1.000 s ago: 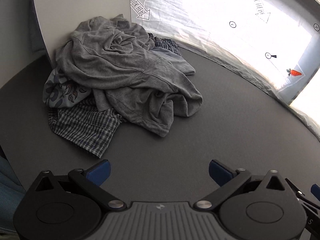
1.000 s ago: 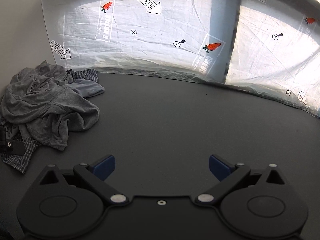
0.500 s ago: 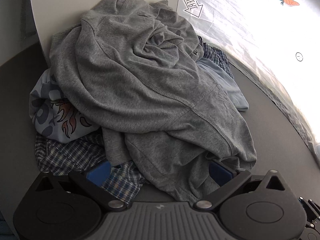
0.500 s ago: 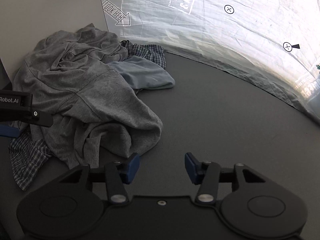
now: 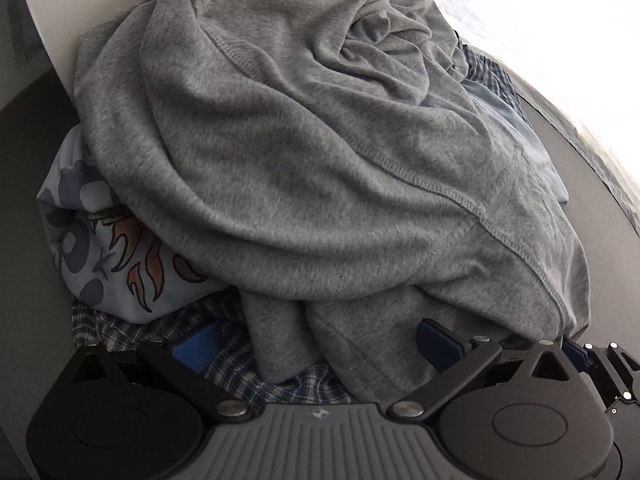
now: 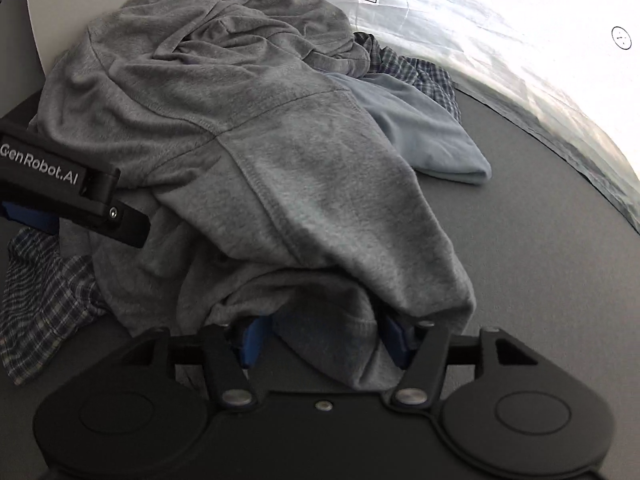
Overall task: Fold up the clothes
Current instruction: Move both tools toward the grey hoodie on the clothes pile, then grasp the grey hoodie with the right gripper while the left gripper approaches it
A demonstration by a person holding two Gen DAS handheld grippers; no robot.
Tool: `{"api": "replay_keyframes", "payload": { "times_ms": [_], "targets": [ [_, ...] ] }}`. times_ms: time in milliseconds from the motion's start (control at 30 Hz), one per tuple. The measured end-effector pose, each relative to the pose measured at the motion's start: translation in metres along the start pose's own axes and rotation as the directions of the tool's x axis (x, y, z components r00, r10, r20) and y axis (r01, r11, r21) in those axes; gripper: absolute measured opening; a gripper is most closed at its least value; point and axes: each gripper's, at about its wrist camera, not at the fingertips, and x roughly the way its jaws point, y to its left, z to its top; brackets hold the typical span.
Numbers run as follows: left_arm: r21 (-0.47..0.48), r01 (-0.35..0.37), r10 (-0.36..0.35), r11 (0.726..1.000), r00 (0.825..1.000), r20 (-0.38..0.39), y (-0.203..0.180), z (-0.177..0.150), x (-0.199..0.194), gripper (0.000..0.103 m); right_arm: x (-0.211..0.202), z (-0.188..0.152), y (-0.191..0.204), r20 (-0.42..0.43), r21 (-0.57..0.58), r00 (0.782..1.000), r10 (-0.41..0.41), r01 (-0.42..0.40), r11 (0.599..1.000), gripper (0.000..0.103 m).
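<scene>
Left wrist view: left gripper (image 5: 316, 344) is pushed into the near edge of the clothes pile, jaws spread wide, blue pads (image 5: 198, 346) on either side of a grey fold and some checked cloth (image 5: 240, 364). Nothing pinched between them. Grey sweatshirt (image 5: 320, 160) tops the pile and fills most of the frame. Under its left side sits a pale blue shirt with a flame print (image 5: 120, 256), with the checked cloth below that at the bottom.

Right wrist view: right gripper (image 6: 322, 338) is at the sweatshirt's (image 6: 260, 152) low right hem, jaws partly apart with grey fabric bunched between the pads (image 6: 252, 340). Fabric sits in the gap, but I can't tell if the pads are actually clamping it. Left gripper's (image 6: 60, 196) black body reaches in from the left, lying against the sweatshirt. Plain light blue garment (image 6: 424, 140) sticks out from under the sweatshirt on the right, more checked cloth (image 6: 412, 68) behind it.

Pile sits on a dark grey table (image 6: 540, 260), backed against a white panel (image 6: 44, 12) and near the bright translucent sheet (image 6: 500, 20) with arrow markings.
</scene>
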Motion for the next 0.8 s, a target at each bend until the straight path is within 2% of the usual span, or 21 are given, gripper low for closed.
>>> {"api": "replay_keyframes", "payload": {
  "times_ms": [33,67,100,167,200,233,300,367,433,500,533,600,667,733,767,800],
  "targets": [
    [0.007,0.002,-0.002,1.0,1.0,0.005,-0.001,0.0,-0.002,0.102,0.001,0.002,0.004,0.0,-0.026,1.0,-0.004,0.004,1.0,0.039],
    [0.014,0.003,-0.004,1.0,1.0,0.01,-0.001,0.0,-0.004,0.102,-0.001,0.003,0.003,0.0,-0.02,1.0,-0.011,0.011,1.0,0.021],
    [0.02,0.005,-0.005,1.0,1.0,0.018,-0.002,0.0,-0.006,0.102,-0.004,0.004,0.002,-0.001,-0.006,1.0,-0.019,0.019,1.0,0.014],
    [0.027,0.009,-0.01,1.0,0.999,0.04,-0.003,-0.001,-0.015,0.102,-0.016,0.001,-0.001,0.03,0.012,0.998,-0.05,0.049,0.999,0.01],
    [0.03,0.01,-0.012,0.999,0.999,0.052,-0.003,-0.002,-0.019,0.102,-0.027,-0.002,-0.004,0.056,0.021,0.994,-0.097,0.096,0.995,0.01],
    [0.034,0.01,-0.012,0.999,0.998,0.064,-0.003,-0.003,-0.024,0.102,-0.038,-0.006,-0.007,0.083,0.032,0.985,-0.153,0.151,0.988,0.009],
    [0.041,0.009,-0.013,0.999,0.996,0.09,-0.005,-0.007,-0.035,0.102,-0.061,-0.014,-0.013,0.137,0.043,0.953,-0.272,0.269,0.962,0.009],
    [0.049,0.008,-0.014,0.999,0.994,0.113,-0.007,-0.013,-0.046,0.102,-0.089,-0.023,-0.018,0.222,0.011,0.885,-0.41,0.418,0.908,0.008],
    [0.058,0.012,-0.02,0.998,0.991,0.134,-0.01,-0.023,-0.059,0.102,-0.112,-0.029,-0.022,0.292,-0.009,0.809,-0.509,0.535,0.845,0.007],
    [0.07,0.017,-0.028,0.997,0.988,0.154,-0.015,-0.035,-0.075,0.102,-0.136,-0.033,-0.028,0.357,-0.008,0.717,-0.598,0.643,0.766,0.006],
    [0.077,0.02,-0.032,0.997,0.986,0.166,-0.019,-0.042,-0.083,0.102,-0.151,-0.036,-0.034,0.389,0.011,0.656,-0.647,0.699,0.715,0.005],
    [0.092,0.025,-0.042,0.995,0.981,0.189,-0.029,-0.055,-0.098,0.102,-0.179,-0.042,-0.048,0.42,0.065,0.573,-0.704,0.754,0.653,0.005],
    [0.114,0.029,-0.053,0.993,0.976,0.211,-0.041,-0.071,-0.11,0.103,-0.213,-0.049,-0.065,0.438,0.143,0.481,-0.759,0.797,0.587,0.004],
    [0.134,0.027,-0.057,0.991,0.973,0.223,-0.055,-0.089,-0.122,0.103,-0.242,-0.058,-0.079,0.441,0.194,0.423,-0.791,0.816,0.545,0.0],
    [0.144,0.029,-0.062,0.989,0.972,0.228,-0.063,-0.097,-0.127,0.103,-0.262,-0.065,-0.086,0.445,0.229,0.36,-0.82,0.839,0.493,0.0],
    [0.158,0.037,-0.074,0.987,0.97,0.232,-0.072,-0.106,-0.133,0.103,-0.282,-0.073,-0.093,0.447,0.268,0.286,-0.848,0.862,0.432,0.0]
  ]
}}
